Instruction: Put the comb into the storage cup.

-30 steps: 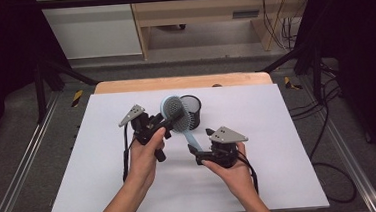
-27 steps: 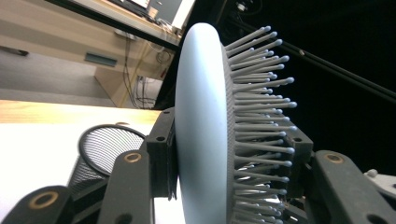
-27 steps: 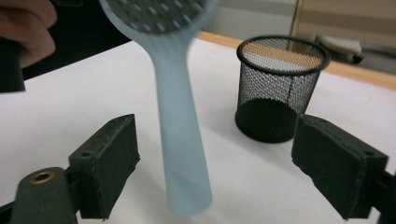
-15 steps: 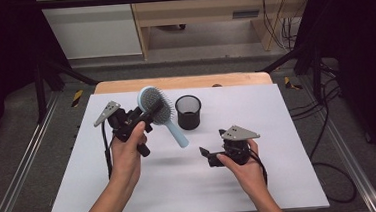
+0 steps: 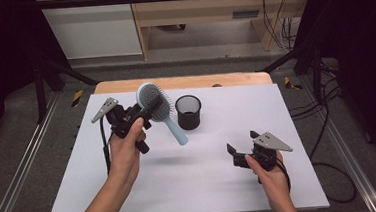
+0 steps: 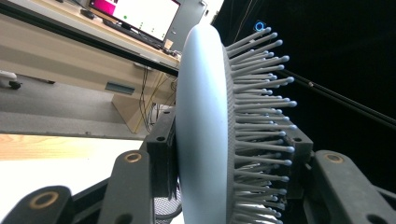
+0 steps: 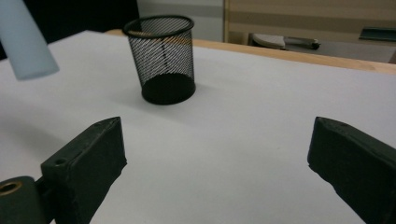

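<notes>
A pale blue hairbrush [image 5: 155,104] hangs in the air over the table's left half, head up and handle [image 5: 176,132] slanting down to the right. My left gripper [image 5: 145,110] is shut on its head; in the left gripper view the brush head [image 6: 205,135] stands on edge between the black jaws, bristles to the right. A black mesh cup [image 5: 188,112] stands upright on the white table just right of the brush. My right gripper [image 5: 242,147] sits low at the front right, open and holding nothing. In the right gripper view the mesh cup [image 7: 163,58] is ahead and the brush handle's tip [image 7: 24,42] is at top left.
The white tabletop [image 5: 297,113] has a wooden strip [image 5: 184,81] along its far edge. Metal rails [image 5: 19,163] run along both sides, and cables [image 5: 328,126] lie on the floor at the right. A shelf unit [image 5: 194,10] stands beyond the table.
The left gripper has carried the hairbrush up and leftward, away from the cup. The right gripper let go of the handle and drew back to the right, open.
</notes>
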Demonstrator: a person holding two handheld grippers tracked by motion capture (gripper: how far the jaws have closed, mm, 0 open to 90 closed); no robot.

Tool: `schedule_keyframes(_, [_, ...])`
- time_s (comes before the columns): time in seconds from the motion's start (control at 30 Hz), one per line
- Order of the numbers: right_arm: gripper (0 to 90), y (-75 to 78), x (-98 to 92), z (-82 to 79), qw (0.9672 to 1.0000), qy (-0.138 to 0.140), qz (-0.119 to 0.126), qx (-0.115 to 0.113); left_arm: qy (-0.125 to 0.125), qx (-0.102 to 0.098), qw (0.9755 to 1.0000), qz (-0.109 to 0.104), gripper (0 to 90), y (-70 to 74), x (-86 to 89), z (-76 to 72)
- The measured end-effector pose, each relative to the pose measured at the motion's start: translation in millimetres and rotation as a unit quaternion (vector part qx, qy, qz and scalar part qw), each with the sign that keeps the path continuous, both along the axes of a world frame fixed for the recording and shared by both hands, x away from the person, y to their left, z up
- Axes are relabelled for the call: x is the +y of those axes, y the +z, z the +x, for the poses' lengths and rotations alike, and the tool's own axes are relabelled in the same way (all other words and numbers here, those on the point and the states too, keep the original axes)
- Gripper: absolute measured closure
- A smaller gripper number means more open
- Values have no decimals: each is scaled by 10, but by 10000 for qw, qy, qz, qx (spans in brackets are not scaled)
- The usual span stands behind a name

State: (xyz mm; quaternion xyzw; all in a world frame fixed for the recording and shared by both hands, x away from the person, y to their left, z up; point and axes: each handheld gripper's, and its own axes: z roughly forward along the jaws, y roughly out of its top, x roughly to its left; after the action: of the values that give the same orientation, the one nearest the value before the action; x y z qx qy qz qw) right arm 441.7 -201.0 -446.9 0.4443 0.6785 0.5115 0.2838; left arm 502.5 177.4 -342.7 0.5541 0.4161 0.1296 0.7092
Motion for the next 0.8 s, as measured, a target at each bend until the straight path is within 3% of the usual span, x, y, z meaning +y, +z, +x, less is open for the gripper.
schedule_keyframes(0.23, [51,-29,-23,-8,9998,76,-159,48,-9,-30,10000,-56,513,66,-34,71])
schedule_keyframes(0.37, [50,-10,-28,-45,9997,136,-179,43,-57,79,9996,-268,512,84,-40,104])
schedule_keyframes(0.8, [45,-15,-5,-63,9995,206,-214,92,-60,49,9998,-174,512,210,-124,249])
